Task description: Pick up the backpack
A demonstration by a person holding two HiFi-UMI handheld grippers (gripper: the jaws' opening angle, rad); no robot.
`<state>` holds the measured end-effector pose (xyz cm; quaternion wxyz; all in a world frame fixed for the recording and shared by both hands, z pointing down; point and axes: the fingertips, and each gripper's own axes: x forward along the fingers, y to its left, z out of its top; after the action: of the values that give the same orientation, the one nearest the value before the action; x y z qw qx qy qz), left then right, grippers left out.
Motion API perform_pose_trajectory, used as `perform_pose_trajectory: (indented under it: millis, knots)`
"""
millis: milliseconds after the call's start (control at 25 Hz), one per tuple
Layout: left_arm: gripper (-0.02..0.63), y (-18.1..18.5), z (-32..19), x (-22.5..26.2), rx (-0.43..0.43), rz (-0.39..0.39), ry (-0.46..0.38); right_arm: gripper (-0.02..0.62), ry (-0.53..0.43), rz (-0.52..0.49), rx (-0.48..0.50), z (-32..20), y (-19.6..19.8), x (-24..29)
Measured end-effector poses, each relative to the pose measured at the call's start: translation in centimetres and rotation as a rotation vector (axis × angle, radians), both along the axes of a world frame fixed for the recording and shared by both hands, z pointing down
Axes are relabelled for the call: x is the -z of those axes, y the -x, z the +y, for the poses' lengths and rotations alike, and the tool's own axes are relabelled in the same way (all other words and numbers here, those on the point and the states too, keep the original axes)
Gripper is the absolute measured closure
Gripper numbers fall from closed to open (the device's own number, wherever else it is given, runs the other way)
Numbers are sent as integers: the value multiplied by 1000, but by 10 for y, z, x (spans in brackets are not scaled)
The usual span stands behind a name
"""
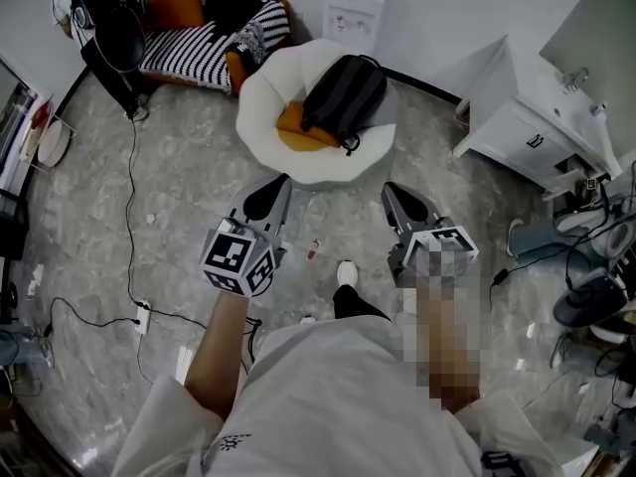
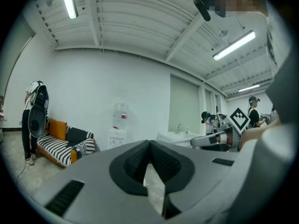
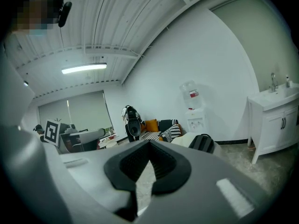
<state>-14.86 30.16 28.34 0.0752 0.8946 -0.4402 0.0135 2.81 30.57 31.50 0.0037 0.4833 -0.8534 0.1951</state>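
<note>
The black backpack [image 1: 343, 95] lies in the upper middle of the head view, slumped across a round white chair [image 1: 260, 117] and partly over an orange cushion [image 1: 296, 125]. In the right gripper view it shows right of centre, just above the jaws.

Both tools are in the middle of the head view, below the chair and well apart from the bag. The left gripper [image 1: 279, 183] has its jaws pressed together with nothing between them, and the right gripper [image 1: 391, 190] is the same, closed and empty.

So the step in hand looks like the approach, with no grasp begun. The next move probably calls for bringing a gripper up over the chair's rim and spreading its jaws. It would then close on a strap or the top handle (the handle is hard to make out here).
</note>
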Motion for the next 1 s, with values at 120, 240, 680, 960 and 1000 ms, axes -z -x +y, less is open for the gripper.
perform_pose_trajectory:
  millis: [120,240,680,960,1000]
  knots:
    - [621,-12,-24,0,19,-4,3,592,7,-10,10,-24,-15,-3]
    - [620,-24,-46,1,36,-12,3,593,4,-19,30,-48,-28,-4]
    - [620,-58,-108,-10,114,-50,12,592,24,-55,96,-118,-71,-22]
    - [620,-66,-129,-20,144,-63,36,592,44,-60,96,-142,-94,-32]
    - [620,-67,-131,-21,147,-63,39,594,46,-61,96,-145,-96,-33]
